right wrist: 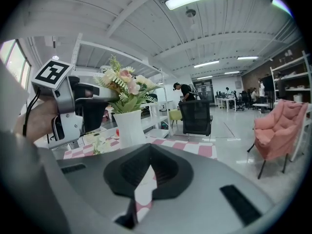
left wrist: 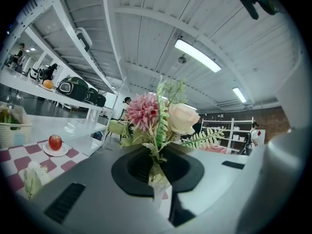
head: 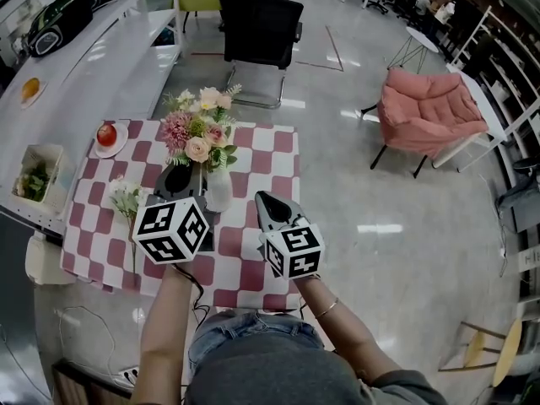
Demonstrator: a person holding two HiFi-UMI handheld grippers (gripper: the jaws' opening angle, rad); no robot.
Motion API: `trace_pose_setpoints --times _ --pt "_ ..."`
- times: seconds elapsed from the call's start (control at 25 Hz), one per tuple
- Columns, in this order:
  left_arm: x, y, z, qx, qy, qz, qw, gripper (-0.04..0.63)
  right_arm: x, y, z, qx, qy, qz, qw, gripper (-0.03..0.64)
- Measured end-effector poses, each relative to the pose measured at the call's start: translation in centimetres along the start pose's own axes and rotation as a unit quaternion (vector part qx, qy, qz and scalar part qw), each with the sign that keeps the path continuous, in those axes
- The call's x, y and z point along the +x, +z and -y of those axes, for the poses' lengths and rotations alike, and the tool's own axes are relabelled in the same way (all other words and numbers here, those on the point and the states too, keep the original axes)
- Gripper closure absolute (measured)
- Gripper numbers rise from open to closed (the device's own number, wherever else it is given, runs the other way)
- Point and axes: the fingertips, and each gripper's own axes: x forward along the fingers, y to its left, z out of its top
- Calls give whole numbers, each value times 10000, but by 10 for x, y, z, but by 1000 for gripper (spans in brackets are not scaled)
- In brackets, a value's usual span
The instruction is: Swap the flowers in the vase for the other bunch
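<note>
Currently your left gripper (left wrist: 156, 174) pinches the bouquet (left wrist: 146, 112) stems, right gripper (right wrist: 147, 179) shut empty; lifting unbraced may topple the vase (right wrist: 130, 128).

The table's cloth (head: 253, 154) is a check of dusky pink and white squares. Mid-cloth stands a plain white vase (head: 218, 194). The bouquet (head: 199, 133) above it mixes a deep pink bloom, pale peach and cream roses and green fern leaves. Near the far left corner a red apple (head: 106, 134) sits on a white plate (head: 115, 150). By the left edge the other bunch (head: 125, 197) is white with thin green stems. The left gripper (left wrist: 157, 172) and right gripper (right wrist: 147, 174) are grey with black pads, and each carries a cube of black-and-white square markers. Off the table, an armchair (head: 432, 112) is salmon pink, an office chair (head: 260, 28) is black, and the floor (head: 354, 184) is glossy grey.
</note>
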Motion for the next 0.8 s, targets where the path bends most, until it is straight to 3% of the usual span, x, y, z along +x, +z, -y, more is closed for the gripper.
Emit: trace_pose_setpoints --times 0.24,0.44,0.8 --pt "-1 0 -1 -161 -70 -18 9998 560 5 18 -11 -472 109 182 9987 606" --pt "-1 1 0 -142 -77 -21 9999 561 20 26 -39 -664 653 71 9956 603" --pt "-2 2 -1 -130 -155 -47 9998 561 45 28 -66 -820 1088 -119 9906 380"
